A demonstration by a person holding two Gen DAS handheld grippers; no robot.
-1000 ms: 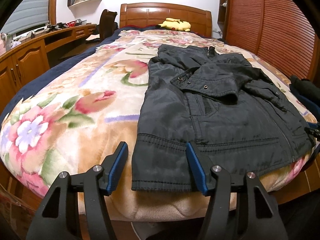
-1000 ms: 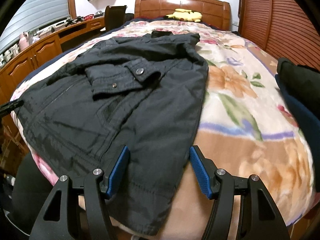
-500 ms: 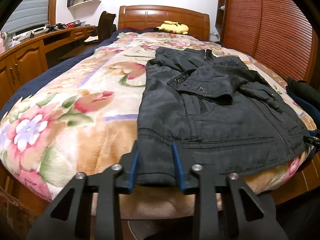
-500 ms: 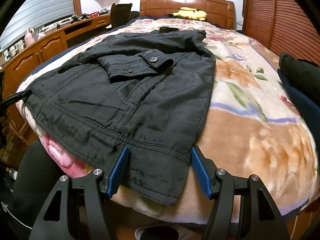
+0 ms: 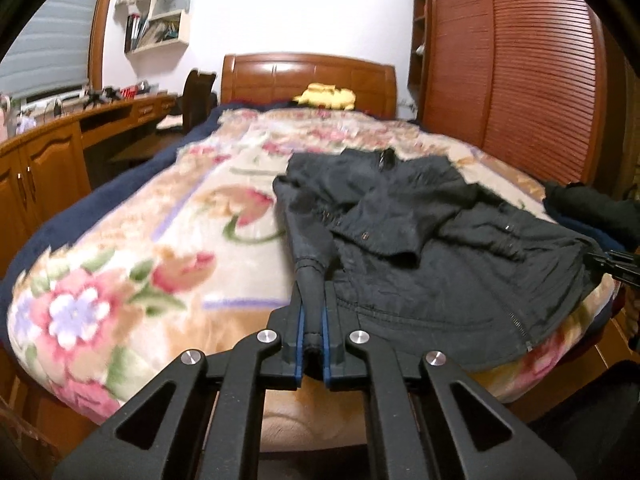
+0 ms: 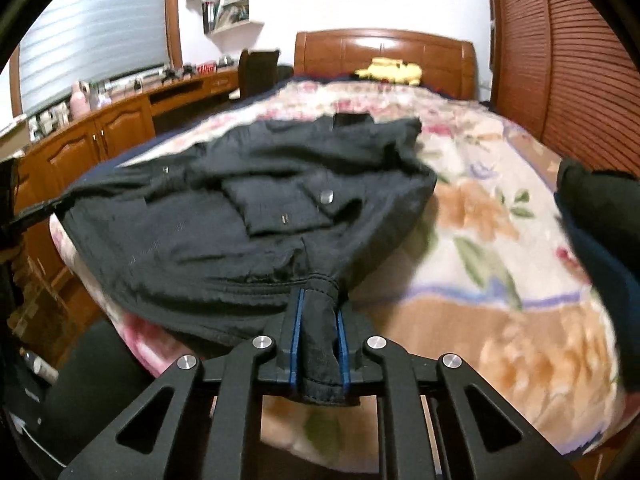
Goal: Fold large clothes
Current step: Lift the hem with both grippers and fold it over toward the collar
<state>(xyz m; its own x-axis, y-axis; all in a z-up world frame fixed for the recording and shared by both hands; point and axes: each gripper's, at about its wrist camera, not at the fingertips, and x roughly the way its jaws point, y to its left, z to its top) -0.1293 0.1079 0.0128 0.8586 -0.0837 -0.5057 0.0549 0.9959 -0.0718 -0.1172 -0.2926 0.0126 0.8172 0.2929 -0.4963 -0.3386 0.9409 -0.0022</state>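
On the floral blanket (image 5: pixel 168 248) covering the bed lay the dark jacket (image 5: pixel 420 256), its hem toward the cameras and its collar toward the wooden headboard (image 5: pixel 308 76) at twelve o'clock. At six o'clock in the left wrist view, the left gripper (image 5: pixel 313 320) had just been closing and was clamped on the jacket's hem corner, the cloth bunched into a narrow roll between the blue pads and stretched up toward twelve o'clock; the body of the jacket spread away toward two and three o'clock. In the right wrist view, the right gripper (image 6: pixel 319 336) had likewise just been closing and pinched the opposite hem corner, a fold of fabric hanging through the jaws, with the rest of the jacket (image 6: pixel 248 208) fanning out toward ten and eleven o'clock. Both pinched corners stood raised off the blanket. A yellow plush toy (image 6: pixel 390 70) rested near the headboard, well apart from the jacket.
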